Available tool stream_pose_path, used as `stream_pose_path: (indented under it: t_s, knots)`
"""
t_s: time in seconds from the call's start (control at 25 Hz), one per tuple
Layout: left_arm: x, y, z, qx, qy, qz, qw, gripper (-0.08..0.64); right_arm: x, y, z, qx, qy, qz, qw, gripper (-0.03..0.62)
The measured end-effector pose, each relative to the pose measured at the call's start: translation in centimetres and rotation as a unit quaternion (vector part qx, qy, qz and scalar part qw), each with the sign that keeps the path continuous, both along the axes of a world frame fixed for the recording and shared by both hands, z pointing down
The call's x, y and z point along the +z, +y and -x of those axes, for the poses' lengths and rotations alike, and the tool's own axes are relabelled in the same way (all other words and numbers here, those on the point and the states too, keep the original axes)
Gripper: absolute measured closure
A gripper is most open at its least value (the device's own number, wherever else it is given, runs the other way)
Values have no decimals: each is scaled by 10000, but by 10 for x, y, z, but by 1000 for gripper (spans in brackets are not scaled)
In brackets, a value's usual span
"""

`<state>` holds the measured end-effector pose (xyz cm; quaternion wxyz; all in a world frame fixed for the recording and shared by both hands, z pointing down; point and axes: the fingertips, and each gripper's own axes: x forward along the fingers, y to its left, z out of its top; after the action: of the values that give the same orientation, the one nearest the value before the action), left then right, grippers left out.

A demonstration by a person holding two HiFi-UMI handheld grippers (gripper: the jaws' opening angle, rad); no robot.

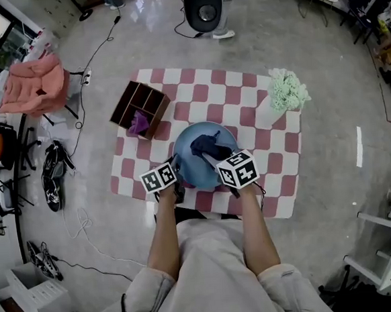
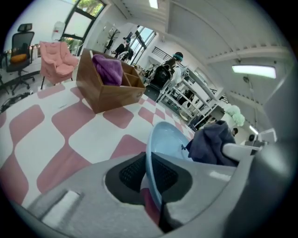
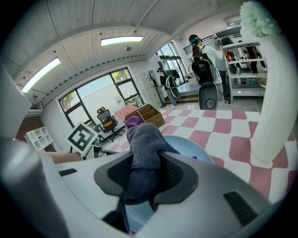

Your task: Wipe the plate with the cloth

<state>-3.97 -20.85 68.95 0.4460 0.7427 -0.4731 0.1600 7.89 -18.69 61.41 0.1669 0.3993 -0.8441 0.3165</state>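
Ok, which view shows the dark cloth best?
The right gripper view: the cloth sits close up, clamped between the jaws, its knit clear. The head view shows it small over the plate; the left gripper view shows a bunched side.

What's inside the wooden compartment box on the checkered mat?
A purple cloth sits bunched in one compartment of the wooden box; from above, the other compartments show only bare wood. Whatever lies beneath the cloth is covered.
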Motion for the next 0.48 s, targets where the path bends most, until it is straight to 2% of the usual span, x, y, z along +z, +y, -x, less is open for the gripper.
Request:
stream_pose_path:
  t_s: [0.24,0.48]
  knots:
    - [-33,7,-8,-44,-226,-570,9981,534,-9,1,12,-241,129,-287,9992,454]
    - [-70,17,-19,-91,-234,-1076,9939,535,-19,4,34,-610,909,-776,9910,454]
